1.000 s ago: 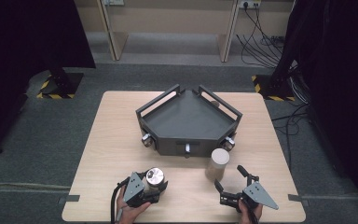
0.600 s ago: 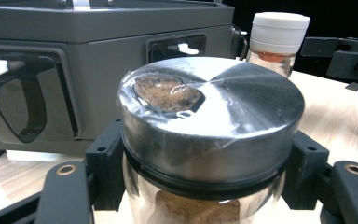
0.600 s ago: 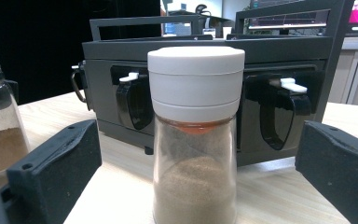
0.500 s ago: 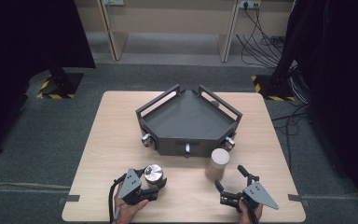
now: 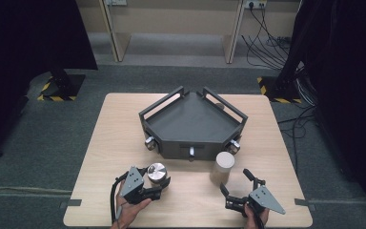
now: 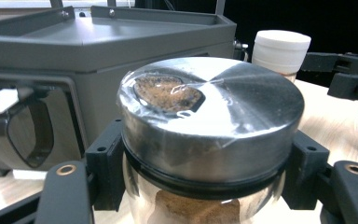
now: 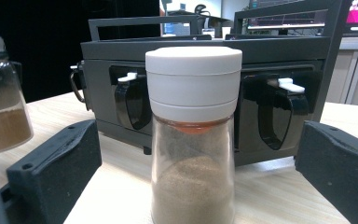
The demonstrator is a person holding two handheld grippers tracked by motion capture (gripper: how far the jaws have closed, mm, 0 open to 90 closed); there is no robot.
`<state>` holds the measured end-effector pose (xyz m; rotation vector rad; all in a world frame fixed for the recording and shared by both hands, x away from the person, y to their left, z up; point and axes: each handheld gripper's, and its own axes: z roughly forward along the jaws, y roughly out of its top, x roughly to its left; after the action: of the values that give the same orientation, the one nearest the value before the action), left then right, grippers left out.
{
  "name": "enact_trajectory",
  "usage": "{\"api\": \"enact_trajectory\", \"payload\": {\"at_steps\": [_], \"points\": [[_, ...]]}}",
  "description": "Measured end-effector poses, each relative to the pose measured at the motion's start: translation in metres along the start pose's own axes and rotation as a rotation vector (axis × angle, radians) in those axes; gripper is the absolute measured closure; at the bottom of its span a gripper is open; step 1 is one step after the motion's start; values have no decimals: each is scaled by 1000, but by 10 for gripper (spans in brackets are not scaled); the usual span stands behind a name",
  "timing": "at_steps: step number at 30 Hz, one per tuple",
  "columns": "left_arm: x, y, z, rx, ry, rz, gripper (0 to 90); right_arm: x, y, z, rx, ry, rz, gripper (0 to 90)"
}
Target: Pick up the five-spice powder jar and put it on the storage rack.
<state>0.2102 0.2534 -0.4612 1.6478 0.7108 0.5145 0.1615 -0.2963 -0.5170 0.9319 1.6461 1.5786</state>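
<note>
steel-lidded jar clamped in left tongs above table.

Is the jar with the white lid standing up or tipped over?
Standing up: the white-lidded jar sits straight on the table, lid on top.

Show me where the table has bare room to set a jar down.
The table is bare left of the grey tray, and right of it too. Between the metal-lidded jar and the white-capped jar lies a free strip. The tray's floor is bare. Crowded: the near edge, around both jars.
</note>
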Motion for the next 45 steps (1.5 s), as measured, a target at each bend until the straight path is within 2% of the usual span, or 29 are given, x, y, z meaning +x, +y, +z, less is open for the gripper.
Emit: {"api": "enact_trajectory", "payload": {"at_steps": [6,14,19,23,33,37,45], "points": [[4,18,3,6,-7,10,306,0,0,0,1,1,0,5],[9,35,4,-11,-13,6,306,0,0,0,1,-1,1,5],[13,50,6,-12,-31,-6,306,0,0,0,2,1,-1,5],[13,62,9,-10,-30,3,306,0,0,0,2,1,-1,5],[20,92,32,-8,-27,29,306,-1,1,0,3,3,-2,5],[22,101,42,-23,-36,7,306,-1,1,0,2,2,-2,5],[20,121,59,-28,-7,20,306,-1,1,0,1,3,-1,5]]}}
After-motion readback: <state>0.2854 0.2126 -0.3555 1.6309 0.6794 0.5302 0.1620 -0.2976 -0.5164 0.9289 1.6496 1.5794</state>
